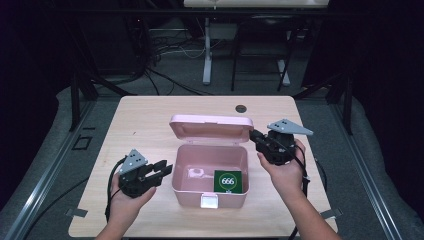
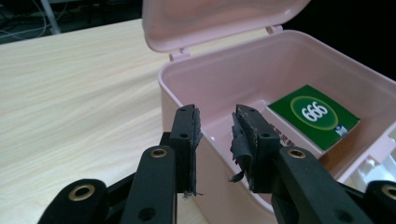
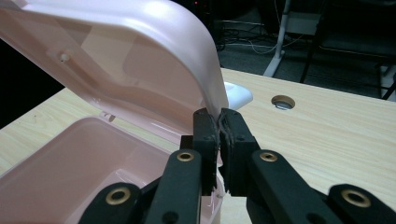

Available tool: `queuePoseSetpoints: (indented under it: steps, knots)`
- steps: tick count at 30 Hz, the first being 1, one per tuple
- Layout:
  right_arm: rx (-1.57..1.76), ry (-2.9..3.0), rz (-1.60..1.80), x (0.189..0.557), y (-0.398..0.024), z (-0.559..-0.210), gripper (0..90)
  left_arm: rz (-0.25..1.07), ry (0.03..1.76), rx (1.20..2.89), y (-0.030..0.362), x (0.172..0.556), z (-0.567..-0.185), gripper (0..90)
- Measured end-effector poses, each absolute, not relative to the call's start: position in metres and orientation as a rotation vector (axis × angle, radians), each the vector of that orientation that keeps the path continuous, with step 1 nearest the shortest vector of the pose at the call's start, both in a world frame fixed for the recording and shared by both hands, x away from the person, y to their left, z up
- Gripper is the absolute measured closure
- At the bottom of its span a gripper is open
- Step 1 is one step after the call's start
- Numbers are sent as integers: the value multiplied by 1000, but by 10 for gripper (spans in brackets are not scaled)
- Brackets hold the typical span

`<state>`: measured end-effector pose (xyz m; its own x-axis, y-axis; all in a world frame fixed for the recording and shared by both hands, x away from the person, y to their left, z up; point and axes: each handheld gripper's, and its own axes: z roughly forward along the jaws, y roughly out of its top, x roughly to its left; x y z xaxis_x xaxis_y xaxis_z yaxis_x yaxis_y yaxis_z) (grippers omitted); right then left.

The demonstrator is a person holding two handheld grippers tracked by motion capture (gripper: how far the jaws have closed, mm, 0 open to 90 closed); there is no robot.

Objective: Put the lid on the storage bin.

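Right gripper pinches the right edge of the pink lid, its jaws pressed together on the thin plastic rim, and the lid stands raised at the back of the pink box. Left gripper sits just beside the box's left wall with its jaws apart and nothing between them. Inside the open box a green card marked 666 lies on the floor toward the right side. Box and both hands sit on the wooden tabletop, near its front edge.
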<state>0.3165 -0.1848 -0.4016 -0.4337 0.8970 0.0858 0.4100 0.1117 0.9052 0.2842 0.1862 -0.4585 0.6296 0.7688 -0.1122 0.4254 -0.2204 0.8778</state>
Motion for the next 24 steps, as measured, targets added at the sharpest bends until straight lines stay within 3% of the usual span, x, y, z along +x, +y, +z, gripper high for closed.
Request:
queuePoseSetpoints:
  steps: [24]
  knots:
    - [1258, 1842, 1347, 301, -185, -414, 853, 520, 937, 1785, 187, 298, -403, 672]
